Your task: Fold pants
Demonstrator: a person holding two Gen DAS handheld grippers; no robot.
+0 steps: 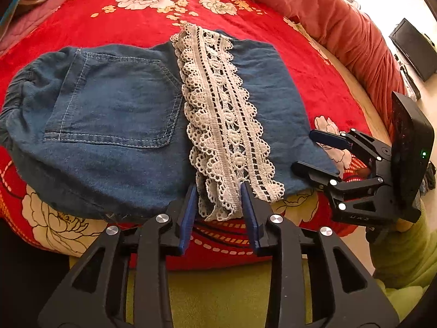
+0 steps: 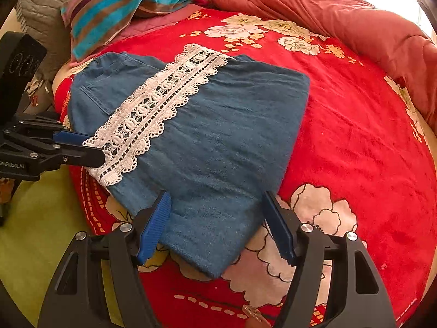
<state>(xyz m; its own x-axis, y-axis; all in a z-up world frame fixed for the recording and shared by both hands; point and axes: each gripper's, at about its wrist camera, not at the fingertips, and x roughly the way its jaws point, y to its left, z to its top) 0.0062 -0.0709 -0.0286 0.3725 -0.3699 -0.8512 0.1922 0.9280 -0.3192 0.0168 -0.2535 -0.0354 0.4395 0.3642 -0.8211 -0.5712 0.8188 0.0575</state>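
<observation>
Pants (image 1: pixel 114 125), blue denim with white lace (image 1: pixel 218 114) strip, lie folded flat on red floral bedspread (image 1: pixel 273 22). Near lace end sits between left gripper (image 1: pixel 218 194) fingers; jaws narrow, pads flanking lace, whether they pinch it cannot tell. Right gripper (image 2: pixel 215 218) at near right corner of pants; jaws wide, denim between pads, not pressed. Striped pillow (image 2: pixel 114 8) far left.

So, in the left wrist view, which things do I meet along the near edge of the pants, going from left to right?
Denim pocket panel → white lace strip, its near end between the left gripper pads → plain denim leg → right gripper, open at the leg's corner.
</observation>
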